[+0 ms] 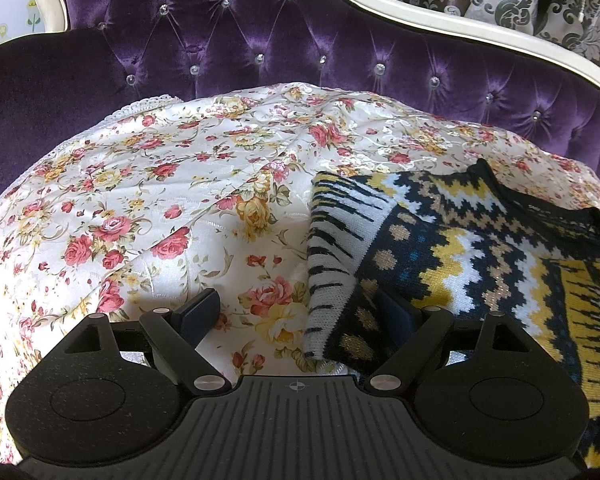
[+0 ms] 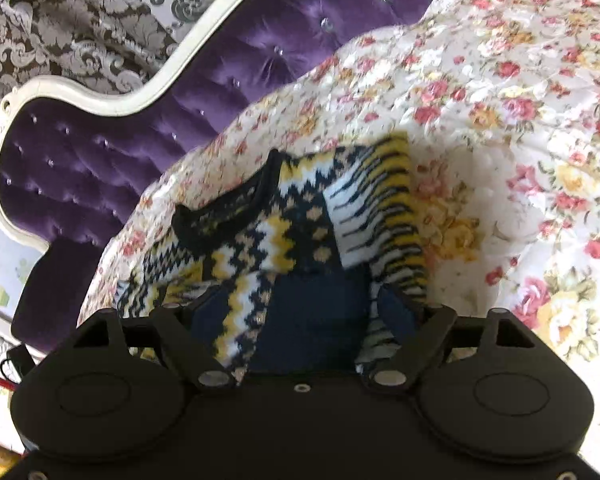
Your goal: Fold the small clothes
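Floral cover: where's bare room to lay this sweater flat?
Bare floral cover runs from the knit sweater's striped sleeve across to the lace edge and up to the purple tufted backrest. The side where the sweater lies is taken.

The sweater [image 1: 472, 240] lies on the bedspread [image 1: 160, 184], which covers the sofa [image 1: 280, 40]; one sleeve [image 1: 340, 248] is folded over its front. In the left wrist view the sweater is on the right and the sofa back rises behind it. A curtain [image 2: 80, 20] hangs behind the sofa.
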The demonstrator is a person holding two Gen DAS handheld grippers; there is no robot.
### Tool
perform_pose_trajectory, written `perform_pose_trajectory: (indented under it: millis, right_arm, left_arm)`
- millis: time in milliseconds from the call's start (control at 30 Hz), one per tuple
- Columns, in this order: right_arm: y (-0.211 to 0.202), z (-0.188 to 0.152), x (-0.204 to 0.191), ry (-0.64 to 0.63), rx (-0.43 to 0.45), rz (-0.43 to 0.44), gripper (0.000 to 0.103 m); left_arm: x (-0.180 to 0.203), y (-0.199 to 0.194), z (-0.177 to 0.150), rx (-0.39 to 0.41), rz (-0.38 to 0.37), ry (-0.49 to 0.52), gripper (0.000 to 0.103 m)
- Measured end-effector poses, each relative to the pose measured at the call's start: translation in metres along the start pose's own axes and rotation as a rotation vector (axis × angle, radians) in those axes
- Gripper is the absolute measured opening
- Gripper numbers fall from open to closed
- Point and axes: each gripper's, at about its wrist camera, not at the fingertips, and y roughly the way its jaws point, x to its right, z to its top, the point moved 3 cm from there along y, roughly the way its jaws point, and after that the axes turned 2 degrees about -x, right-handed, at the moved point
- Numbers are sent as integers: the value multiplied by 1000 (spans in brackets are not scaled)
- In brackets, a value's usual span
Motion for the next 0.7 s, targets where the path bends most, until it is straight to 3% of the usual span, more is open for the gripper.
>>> perform_pose_trajectory:
  millis: [167, 200, 300, 333, 467, 700]
  right_arm:
    - [3, -3, 6, 49, -26, 57, 85]
    - [4, -2, 9, 73, -22, 70, 78]
    - [9, -5, 18, 144, -32, 94, 40]
    - [10, -6, 19, 150, -34, 99, 34]
    - [7, -6, 4, 63, -2, 95, 27]
    - [-10, -1, -20, -39, 91, 213, 22]
  left_arm:
    - [-1, 0, 1, -1, 0, 0, 86]
    - [0, 0, 0, 0, -1, 0, 86]
    - [0, 0, 1, 0, -1, -2, 86]
    - [1, 0, 1, -1, -1, -3, 86]
    - [0, 0, 2, -1, -6, -9, 86]
    - [-4, -4, 4, 0, -24, -34, 84]
